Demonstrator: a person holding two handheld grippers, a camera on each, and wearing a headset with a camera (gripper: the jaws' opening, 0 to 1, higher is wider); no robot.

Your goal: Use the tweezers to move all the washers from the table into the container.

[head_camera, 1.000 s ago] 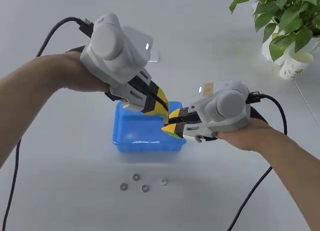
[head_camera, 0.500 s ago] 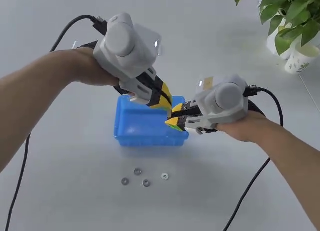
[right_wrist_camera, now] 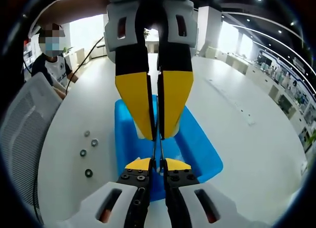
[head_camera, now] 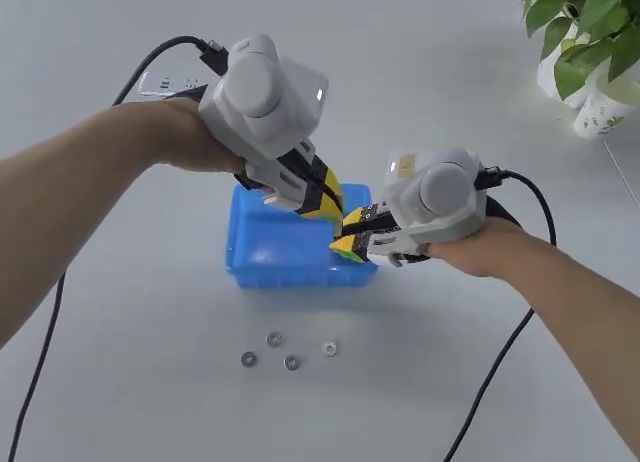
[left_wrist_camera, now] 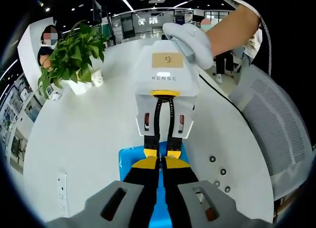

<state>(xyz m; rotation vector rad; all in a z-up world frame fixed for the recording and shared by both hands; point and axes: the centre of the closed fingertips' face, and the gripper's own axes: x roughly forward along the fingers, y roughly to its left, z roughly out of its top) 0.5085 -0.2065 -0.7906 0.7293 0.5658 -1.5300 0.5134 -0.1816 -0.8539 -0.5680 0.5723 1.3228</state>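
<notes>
1. Head view: places four small silver ring-shaped metal washers (head_camera: 274, 339) loose on the plain white table (head_camera: 120, 382), near the front wall of the blue rectangular plastic container (head_camera: 290, 276) and well apart from both grippers.
2. Finds the white-bodied left gripper (head_camera: 328, 204), with yellow-tipped black jaws, hanging over the container's right half, tip to tip with the matching right gripper (head_camera: 345, 244) at the container's right rim.
3. Right gripper view: catches thin dark metal tweezers (right_wrist_camera: 157, 148) running straight from the jaws of the right gripper (right_wrist_camera: 158, 165) up into those of the left gripper (right_wrist_camera: 157, 132).
4. Has both pairs of jaws drawn together on that thin strip, above the container (right_wrist_camera: 197, 154).
5. Sets the washers (right_wrist_camera: 89, 173) on the table to the left of the container, as a loose cluster of four, each apart from the others and well away from the tweezers.
6. Left gripper view: gives the washers (left_wrist_camera: 223, 171) as flat rings with dark centre holes, lying flat on the table beside the container (left_wrist_camera: 126, 164).
</notes>
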